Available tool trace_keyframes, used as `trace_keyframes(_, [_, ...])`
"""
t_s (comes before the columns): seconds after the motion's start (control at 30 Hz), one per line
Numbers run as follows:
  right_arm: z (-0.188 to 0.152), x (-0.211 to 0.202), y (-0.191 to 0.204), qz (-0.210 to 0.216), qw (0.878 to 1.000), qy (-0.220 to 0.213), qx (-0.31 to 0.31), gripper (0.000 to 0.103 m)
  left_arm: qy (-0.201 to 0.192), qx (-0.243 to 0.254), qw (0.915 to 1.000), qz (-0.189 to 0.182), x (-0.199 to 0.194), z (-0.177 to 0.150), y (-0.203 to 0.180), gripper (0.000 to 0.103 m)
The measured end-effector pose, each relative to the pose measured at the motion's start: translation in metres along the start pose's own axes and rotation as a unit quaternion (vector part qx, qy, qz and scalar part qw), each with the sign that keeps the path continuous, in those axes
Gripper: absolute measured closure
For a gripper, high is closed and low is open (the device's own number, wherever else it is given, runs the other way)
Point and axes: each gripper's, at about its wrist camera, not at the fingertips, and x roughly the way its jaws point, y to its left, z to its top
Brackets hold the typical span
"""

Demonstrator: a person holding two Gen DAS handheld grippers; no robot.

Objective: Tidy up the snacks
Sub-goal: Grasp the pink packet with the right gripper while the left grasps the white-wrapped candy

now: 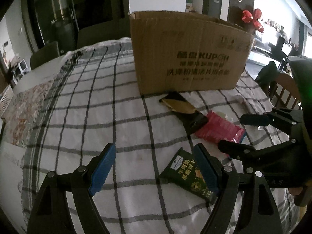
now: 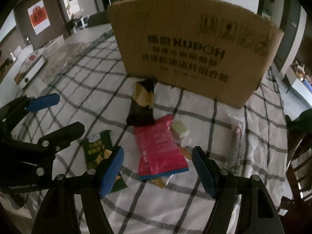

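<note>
Snack packets lie on a checked tablecloth in front of a brown cardboard box (image 1: 187, 52) (image 2: 193, 48). A dark green packet (image 1: 185, 173) (image 2: 97, 150), a pink packet (image 1: 220, 128) (image 2: 161, 148) and a black-and-gold packet (image 1: 181, 105) (image 2: 143, 101) lie close together. A pale green wrapped sweet (image 2: 180, 131) sits by the pink packet. My left gripper (image 1: 154, 167) is open and empty, its right finger beside the green packet. My right gripper (image 2: 158, 169) is open and empty, hovering around the pink packet; it also shows in the left wrist view (image 1: 241, 134).
A clear-wrapped thin stick snack (image 2: 237, 142) lies right of the pink packet. A wooden chair (image 1: 282, 91) stands at the table's right edge. A patterned cloth (image 1: 25, 113) covers the table's left side. A red bow (image 1: 253, 18) shows behind the box.
</note>
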Motion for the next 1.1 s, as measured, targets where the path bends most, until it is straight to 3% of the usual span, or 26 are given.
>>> trace_keyframes(0.13, [0.005,0.010,-0.001,0.000,1.000,0.006,-0.009,0.031,0.013,-0.014,0.9998,-0.008,0.008,0.000,0.003,0.021])
trace_keyframes(0.2, [0.007,0.015,0.001,0.004,1.000,0.011,-0.015,0.039,0.018,-0.021,0.9995,-0.012,0.011,0.000,0.006,0.021])
trace_keyframes(0.6, [0.004,0.019,0.003,0.005,1.000,0.003,-0.017,0.062,0.024,-0.026,0.9993,-0.013,0.015,0.000,0.005,0.021])
trace_keyframes(0.93, [-0.008,-0.013,-0.003,0.009,0.999,-0.032,0.032,0.063,0.014,-0.015,0.9995,-0.024,0.007,0.000,-0.004,0.021])
trace_keyframes(1.1, [-0.021,-0.034,-0.009,-0.034,0.995,-0.069,0.069,0.063,0.010,-0.006,0.9992,-0.040,0.004,-0.002,-0.013,0.022])
